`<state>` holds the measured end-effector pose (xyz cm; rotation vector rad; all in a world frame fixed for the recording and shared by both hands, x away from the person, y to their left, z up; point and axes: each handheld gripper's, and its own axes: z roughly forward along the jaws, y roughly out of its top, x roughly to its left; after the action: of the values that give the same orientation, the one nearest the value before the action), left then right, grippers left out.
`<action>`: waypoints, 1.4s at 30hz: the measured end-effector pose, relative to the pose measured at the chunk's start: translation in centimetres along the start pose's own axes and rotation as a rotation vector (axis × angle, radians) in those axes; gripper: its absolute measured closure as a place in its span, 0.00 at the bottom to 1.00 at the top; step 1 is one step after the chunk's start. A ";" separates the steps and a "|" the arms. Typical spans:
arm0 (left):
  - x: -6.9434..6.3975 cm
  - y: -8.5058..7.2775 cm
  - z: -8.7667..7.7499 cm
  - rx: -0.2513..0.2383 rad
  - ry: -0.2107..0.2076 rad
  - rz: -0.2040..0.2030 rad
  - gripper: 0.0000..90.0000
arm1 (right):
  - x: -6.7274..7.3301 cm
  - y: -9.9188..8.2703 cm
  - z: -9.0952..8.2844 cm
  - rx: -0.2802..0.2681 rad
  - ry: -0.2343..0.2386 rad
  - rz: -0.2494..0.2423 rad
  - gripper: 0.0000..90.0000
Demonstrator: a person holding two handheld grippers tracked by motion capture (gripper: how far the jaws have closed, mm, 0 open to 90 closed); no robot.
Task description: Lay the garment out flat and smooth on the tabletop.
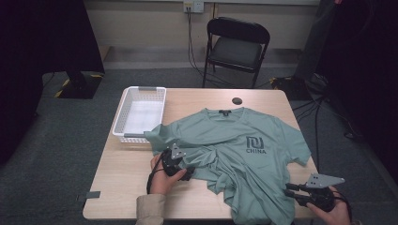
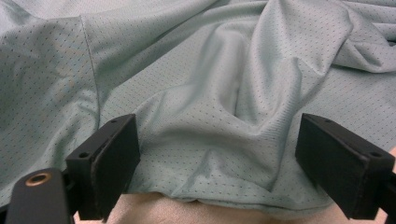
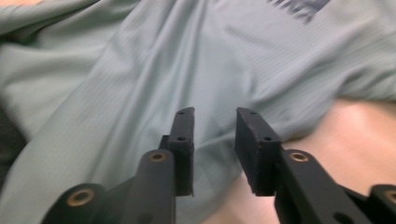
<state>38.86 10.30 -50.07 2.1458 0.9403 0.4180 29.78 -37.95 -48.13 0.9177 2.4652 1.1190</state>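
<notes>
A pale green T-shirt [image 1: 244, 140] with a dark "CHINA" print lies front up on the wooden table [image 1: 122, 183], its lower half rumpled and hanging over the near edge. My left gripper [image 1: 188, 169] rests at the shirt's bunched left side. In the left gripper view its jaws stand wide open [image 2: 219, 163] around a raised fold of the cloth [image 2: 224, 121], with the pads clear of it. My right gripper [image 1: 290, 191] is at the shirt's near right hem. Its jaws [image 3: 215, 140] are a little apart over the fabric [image 3: 154, 74], gripping nothing.
A white plastic basket [image 1: 139, 112] stands at the table's far left, touching the shirt's sleeve. A small dark round object [image 1: 237, 100] lies near the far edge. A black folding chair [image 1: 237, 47] stands behind the table. Cables run over the floor at the right.
</notes>
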 end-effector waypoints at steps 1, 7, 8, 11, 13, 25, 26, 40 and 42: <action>0.0 0.0 0.0 0.000 0.000 0.002 0.15 | -0.2 0.3 0.1 -0.009 -0.014 -0.004 0.73; 0.0 0.0 0.0 0.000 0.000 0.000 0.15 | -1.1 2.1 2.2 -0.012 -0.050 -0.015 0.72; 0.0 0.0 0.0 0.000 0.000 -0.001 0.15 | -1.0 2.3 2.6 -0.004 -0.053 -0.020 0.73; 0.0 0.0 0.0 0.000 0.000 -0.001 0.15 | -1.0 2.8 3.9 0.025 -0.076 -0.037 0.81; 0.0 0.0 0.0 0.000 0.000 -0.002 0.15 | -1.1 2.7 4.3 0.043 -0.062 -0.034 0.88; 0.0 0.0 0.0 0.000 0.000 0.000 0.15 | -0.3 1.5 2.8 0.001 -0.028 -0.005 0.59; 0.0 0.0 0.0 0.000 0.000 0.000 0.15 | -0.6 1.7 2.8 -0.010 -0.038 0.011 0.51; 0.0 0.0 0.0 0.000 -0.001 0.000 0.15 | -6.2 3.9 6.1 -0.012 -0.125 0.096 0.14; 0.0 0.0 0.0 0.000 -0.002 0.001 0.15 | -6.5 3.8 6.6 0.004 -0.130 0.096 0.14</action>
<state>38.88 10.32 -50.07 2.1464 0.9385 0.4161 39.57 -36.54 -49.63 1.0850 2.3420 1.0502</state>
